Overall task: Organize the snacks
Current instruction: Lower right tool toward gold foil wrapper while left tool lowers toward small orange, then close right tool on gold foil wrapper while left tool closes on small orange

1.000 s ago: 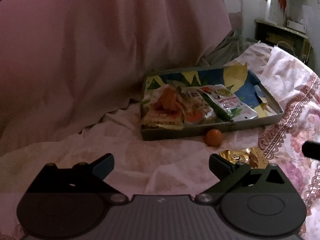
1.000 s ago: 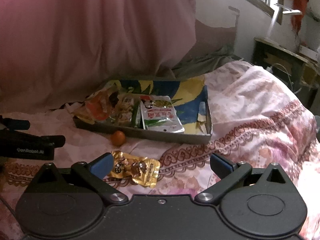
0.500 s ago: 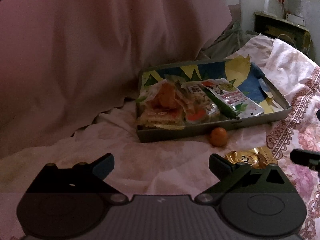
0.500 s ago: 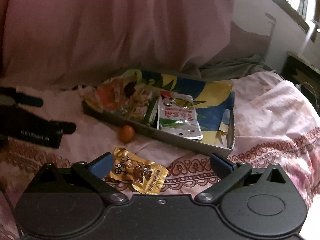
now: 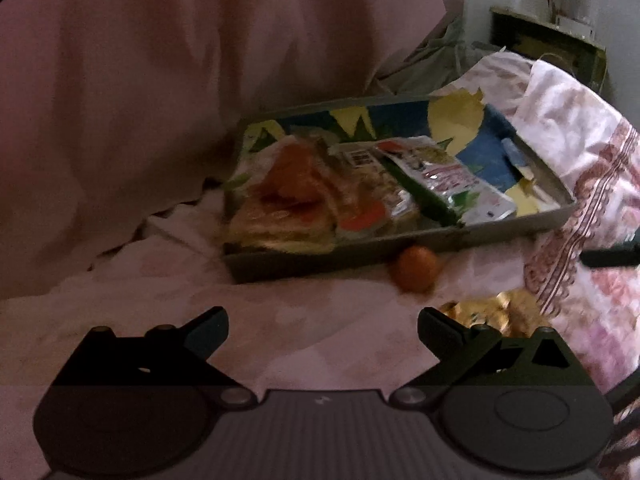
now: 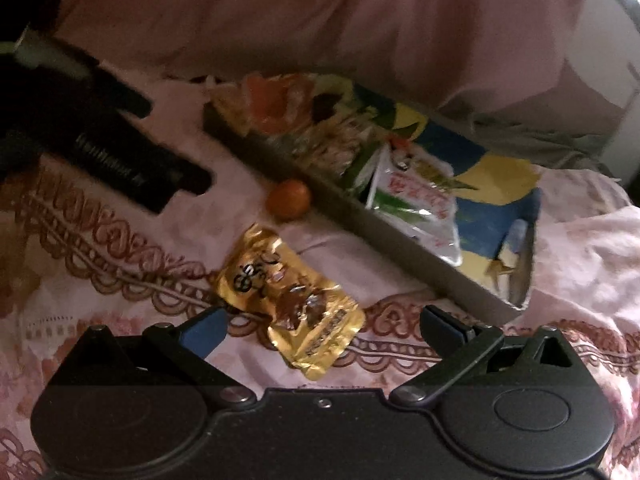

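A grey tray (image 5: 400, 242) (image 6: 400, 240) with a blue and yellow liner holds several snack packets, among them a white and green pouch (image 5: 452, 180) (image 6: 416, 204). A small orange fruit (image 5: 416, 268) (image 6: 289, 199) lies on the bedsheet just outside the tray's near wall. A gold foil snack packet (image 6: 288, 300) (image 5: 488, 316) lies nearer, just ahead of my right gripper (image 6: 322, 330), which is open and empty above it. My left gripper (image 5: 322, 330) is open and empty, short of the tray; it shows at the left of the right wrist view (image 6: 132, 160).
A pink blanket (image 5: 160, 80) rises behind the tray. A floral patterned sheet (image 5: 592, 200) covers the bed at the right. A dark shelf (image 5: 548, 48) stands at the far right wall.
My right gripper has moved forward and down toward the gold packet, turning left. My left gripper has edged closer to the tray. Both jaws stay open.
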